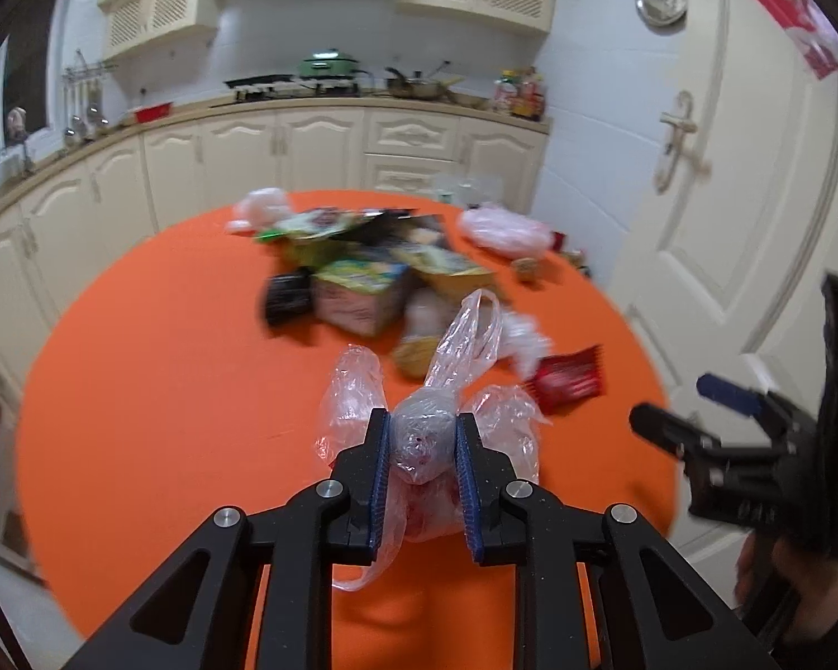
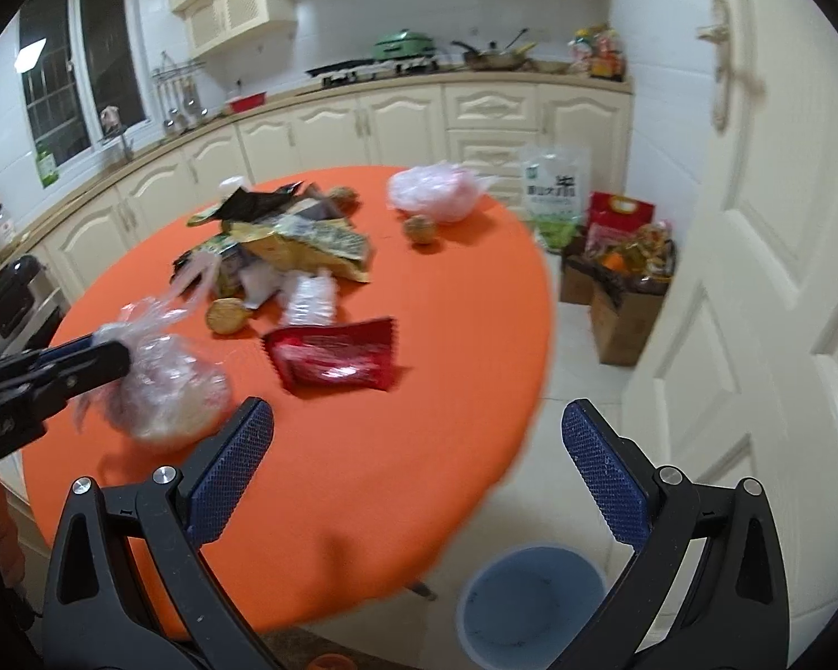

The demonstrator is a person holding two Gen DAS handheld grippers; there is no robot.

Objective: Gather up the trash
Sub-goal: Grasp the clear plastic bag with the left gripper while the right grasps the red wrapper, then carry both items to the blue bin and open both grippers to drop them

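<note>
Near the table's [image 1: 139,391] front edge, the left gripper [image 1: 422,449] pinches the knotted plastic bag [image 1: 419,435], light, soft and slippery; the right gripper [image 2: 416,463] gapes empty.

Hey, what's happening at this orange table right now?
A person is clearing trash off a round orange table with a pair of tongs in each hand. The left tongs are shut on a crumpled clear plastic bag near the table's front edge. The right tongs are open and empty, beside the table above a grey-blue plastic bin on the floor. A red foil wrapper and a pile of snack packets are on the table.
</note>
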